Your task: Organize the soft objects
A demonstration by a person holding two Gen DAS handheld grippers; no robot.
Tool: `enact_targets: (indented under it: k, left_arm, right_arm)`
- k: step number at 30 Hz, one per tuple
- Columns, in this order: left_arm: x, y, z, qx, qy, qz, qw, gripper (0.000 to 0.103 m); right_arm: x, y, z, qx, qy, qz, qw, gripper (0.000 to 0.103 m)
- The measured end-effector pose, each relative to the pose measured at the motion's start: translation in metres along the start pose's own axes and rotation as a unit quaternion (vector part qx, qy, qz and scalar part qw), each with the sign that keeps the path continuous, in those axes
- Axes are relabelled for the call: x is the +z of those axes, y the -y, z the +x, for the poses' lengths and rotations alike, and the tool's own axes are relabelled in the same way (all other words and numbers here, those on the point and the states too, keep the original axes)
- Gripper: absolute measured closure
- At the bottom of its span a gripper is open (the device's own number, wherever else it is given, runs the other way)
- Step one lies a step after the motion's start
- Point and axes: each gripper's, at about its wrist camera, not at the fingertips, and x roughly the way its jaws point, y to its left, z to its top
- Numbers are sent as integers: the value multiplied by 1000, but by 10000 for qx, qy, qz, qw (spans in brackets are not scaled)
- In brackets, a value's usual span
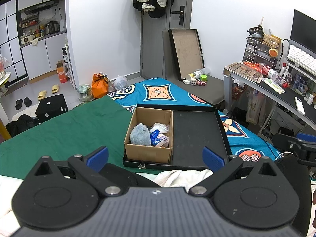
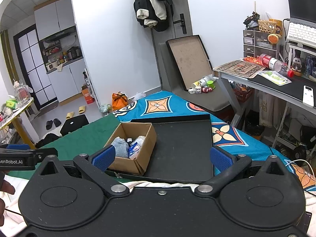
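A brown cardboard box (image 1: 146,154) stands in the left half of a shallow black tray (image 1: 197,130) on the bed. Inside it lie a fluffy light-blue cloth (image 1: 139,135), a blue-and-white tissue pack (image 1: 159,139) and a clear plastic bag (image 1: 160,126). The box also shows in the right wrist view (image 2: 128,165), in the tray (image 2: 181,148). My left gripper (image 1: 156,158) is open and empty, held back above the tray's near edge. My right gripper (image 2: 162,157) is open and empty, also short of the tray.
A green cloth (image 1: 69,130) covers the bed's left part and a blue patterned sheet (image 1: 158,90) the far part. White fabric (image 1: 183,176) lies just under the grippers. A desk (image 2: 276,86) stands at the right, and a black cube stool (image 1: 51,107) at the left.
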Motion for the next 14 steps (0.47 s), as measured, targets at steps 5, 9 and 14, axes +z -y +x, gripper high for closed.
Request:
enact_targets:
  k: [5, 9, 14]
  left_arm:
    - [-3, 0, 3, -41, -50, -11, 10000, 2]
    - [-2, -1, 5, -68, -61, -7, 10000, 2]
    - [0, 0, 8, -86, -56, 24, 9999, 2]
  right_arm:
    - [-2, 1, 6, -31, -79, 13, 10000, 0]
    - [-4, 0, 8, -71, -137, -14, 9999, 0]
    - [-4, 0, 9, -98, -141, -26, 9998, 0]
